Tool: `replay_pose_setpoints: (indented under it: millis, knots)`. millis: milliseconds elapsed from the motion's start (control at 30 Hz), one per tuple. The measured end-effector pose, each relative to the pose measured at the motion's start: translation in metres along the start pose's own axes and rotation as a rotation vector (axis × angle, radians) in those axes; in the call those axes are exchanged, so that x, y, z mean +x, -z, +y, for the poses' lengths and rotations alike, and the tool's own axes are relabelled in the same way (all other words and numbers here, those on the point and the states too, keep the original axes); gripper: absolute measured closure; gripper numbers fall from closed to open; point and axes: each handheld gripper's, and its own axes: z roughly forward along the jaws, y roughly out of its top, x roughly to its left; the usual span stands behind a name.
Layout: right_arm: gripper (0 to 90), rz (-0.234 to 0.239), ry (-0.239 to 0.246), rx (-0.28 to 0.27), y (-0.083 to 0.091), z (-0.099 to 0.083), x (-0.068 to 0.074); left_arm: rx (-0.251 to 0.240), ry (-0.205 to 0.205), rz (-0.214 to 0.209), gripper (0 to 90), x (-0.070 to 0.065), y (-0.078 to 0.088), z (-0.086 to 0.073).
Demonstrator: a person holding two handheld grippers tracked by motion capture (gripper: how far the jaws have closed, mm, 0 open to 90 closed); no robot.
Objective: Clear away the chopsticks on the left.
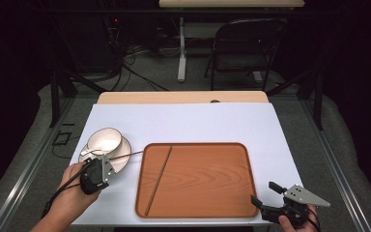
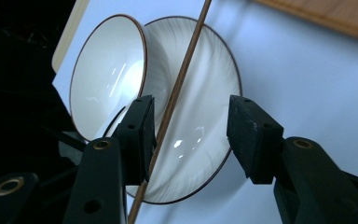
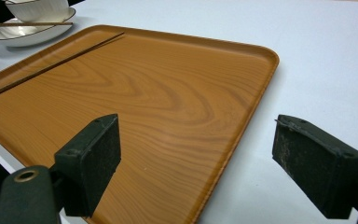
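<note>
Right gripper (image 1: 263,199) sits nearest me at the tray's (image 1: 232,193) 5 o'clock corner, jaws wide, holding nothing. My left gripper (image 2: 193,135) is wide too, straddling the chopstick (image 2: 179,81) lying across the saucer (image 2: 209,60) at 9 o'clock, probably lining up a pinch. Its mate (image 1: 158,180) lies on the tray.

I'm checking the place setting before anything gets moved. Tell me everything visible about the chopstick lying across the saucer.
The chopstick is a thin, straight, dark brown stick, apparently wood. It lies across the white saucer, resting on its rim beside the bowl, one end reaching toward the tray. In the left gripper view it runs between the open fingers of the left gripper, close against one finger; contact cannot be told.
</note>
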Motion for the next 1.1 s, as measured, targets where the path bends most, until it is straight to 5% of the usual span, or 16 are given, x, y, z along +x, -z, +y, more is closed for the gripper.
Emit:
replay_pose_setpoints:
  millis: [67,567,1100]
  knots:
    - [14.8,0.0,-0.001,0.001,0.0,0.0,0.0,0.007,-0.022,0.013,50.9,0.002,-0.001,-0.004]
    - [14.8,0.001,0.0,0.002,0.0,0.0,0.0,0.059,0.029,-0.037,65.3,0.023,-0.02,-0.034]
    - [14.8,0.003,-0.002,0.002,0.0,0.0,0.0,0.108,-0.056,-0.012,70.4,0.029,-0.051,-0.039]
